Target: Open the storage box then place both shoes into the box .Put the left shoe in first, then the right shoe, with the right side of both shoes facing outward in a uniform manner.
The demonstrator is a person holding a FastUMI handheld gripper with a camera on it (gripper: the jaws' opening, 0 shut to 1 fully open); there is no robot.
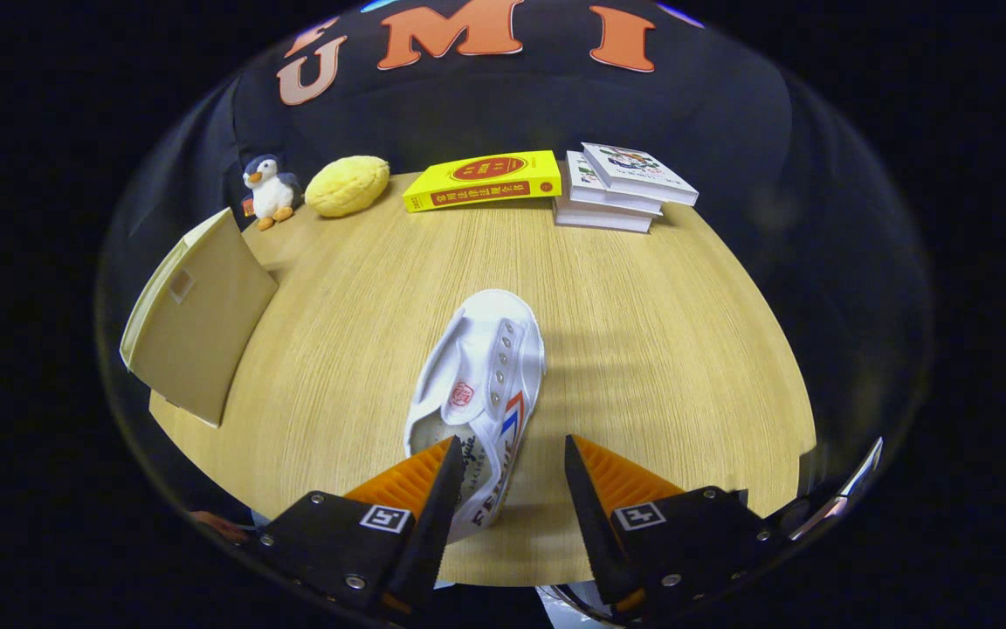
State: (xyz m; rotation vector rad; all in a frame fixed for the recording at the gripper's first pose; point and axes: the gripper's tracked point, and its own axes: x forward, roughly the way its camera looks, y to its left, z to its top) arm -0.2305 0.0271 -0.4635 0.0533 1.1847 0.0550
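Grained wooden table [643,332], white canvas shoe [478,384] partly between the parted, ridged fingers of the released gripper [507,494].

tongs [510,476]: ribbed pads, square markers, silver screws

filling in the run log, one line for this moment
gripper: open | shoe: heel between jaws, ungripped | box: left on table
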